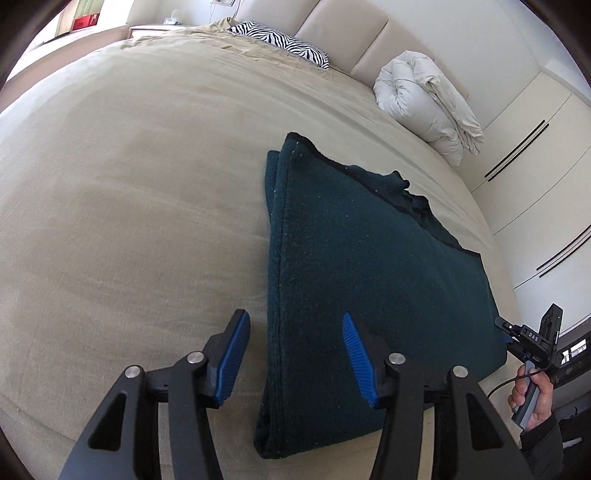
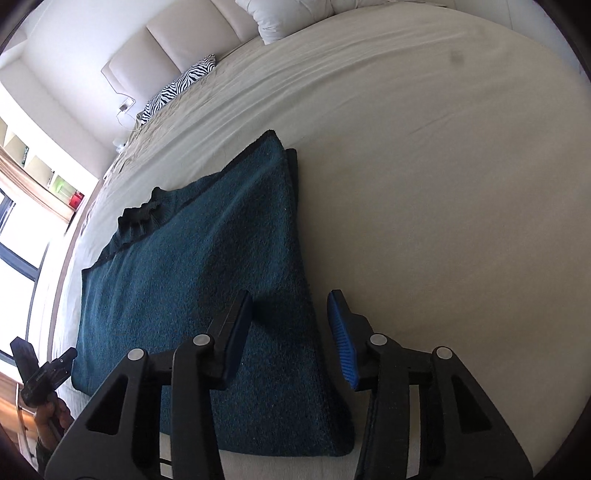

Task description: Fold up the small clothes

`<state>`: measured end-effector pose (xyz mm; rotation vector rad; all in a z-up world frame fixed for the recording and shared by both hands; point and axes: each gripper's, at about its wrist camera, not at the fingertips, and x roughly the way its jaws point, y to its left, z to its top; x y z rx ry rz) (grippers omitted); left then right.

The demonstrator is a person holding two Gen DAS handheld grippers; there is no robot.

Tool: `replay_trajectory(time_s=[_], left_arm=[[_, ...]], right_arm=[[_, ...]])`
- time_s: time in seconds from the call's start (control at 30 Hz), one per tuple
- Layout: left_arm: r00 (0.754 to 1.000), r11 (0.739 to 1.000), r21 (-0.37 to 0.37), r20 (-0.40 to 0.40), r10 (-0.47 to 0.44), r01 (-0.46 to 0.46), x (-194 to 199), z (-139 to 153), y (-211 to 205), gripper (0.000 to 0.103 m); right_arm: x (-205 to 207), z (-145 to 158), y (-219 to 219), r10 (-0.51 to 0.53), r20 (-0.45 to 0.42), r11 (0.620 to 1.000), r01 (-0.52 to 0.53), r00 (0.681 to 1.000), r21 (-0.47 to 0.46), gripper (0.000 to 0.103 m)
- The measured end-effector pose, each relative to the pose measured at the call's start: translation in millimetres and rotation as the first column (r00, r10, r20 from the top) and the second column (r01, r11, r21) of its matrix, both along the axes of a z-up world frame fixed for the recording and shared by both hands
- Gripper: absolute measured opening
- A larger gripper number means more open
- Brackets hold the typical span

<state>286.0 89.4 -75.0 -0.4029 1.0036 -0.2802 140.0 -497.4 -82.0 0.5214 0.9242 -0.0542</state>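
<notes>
A dark teal knit sweater [image 1: 369,266] [image 2: 192,280] lies folded into a long panel on the beige bed sheet [image 1: 129,184] [image 2: 443,184], its ribbed collar [image 1: 402,188] [image 2: 142,214] at the far edge. My left gripper [image 1: 293,314] hovers open over the sweater's near left corner, and the folded left edge runs between its blue pads [image 1: 231,354] without touching them. My right gripper [image 2: 290,293] stands open astride the sweater's right edge. Each view shows the other gripper [image 1: 528,339] [image 2: 44,373], held by a hand [image 1: 532,398], at the sweater's opposite near corner.
A zebra-print pillow [image 1: 280,40] [image 2: 177,85] and a rolled white duvet [image 1: 428,107] lie by the padded headboard [image 1: 343,29]. White wardrobe doors [image 1: 535,166] stand past the bed's right side. A window and shelf [image 2: 33,192] are on the left.
</notes>
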Motion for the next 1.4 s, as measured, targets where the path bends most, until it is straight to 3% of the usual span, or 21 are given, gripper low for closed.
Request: replay_trajectory(time_s=[0.17, 0.3, 0.47, 0.8, 1.4], left_arm=[[1.000, 0.996, 0.088, 0.012, -0.009, 0.008, -6, 3, -12, 0.055], [1.000, 0.991, 0.131, 0.005, -0.024, 0.023, -9, 2, -19, 0.032], [0.999, 0.984, 0.177, 0.013, -0.037, 0.034, -12, 5, -26, 0.020], [0.999, 0.978, 0.208, 0.022, -0.043, 0.037, -17, 8, -31, 0.015], [0.998, 0.973, 0.228, 0.043, -0.055, 0.044, -33, 9, -28, 0.011]], right_arm=[[-14, 4, 8, 0.009, 0.014, 0.999, -0.009, 1.000, -0.034, 0.033], [-20, 9, 12, 0.015, 0.010, 0.997, -0.015, 1.000, -0.075, 0.022], [-23, 12, 11, 0.005, 0.008, 0.996, -0.004, 1.000, -0.090, 0.012], [-34, 19, 15, 0.021, 0.011, 0.990, -0.019, 1.000, -0.143, 0.006], [-48, 23, 6, 0.011, 0.033, 0.996, -0.008, 0.999, -0.092, 0.005]])
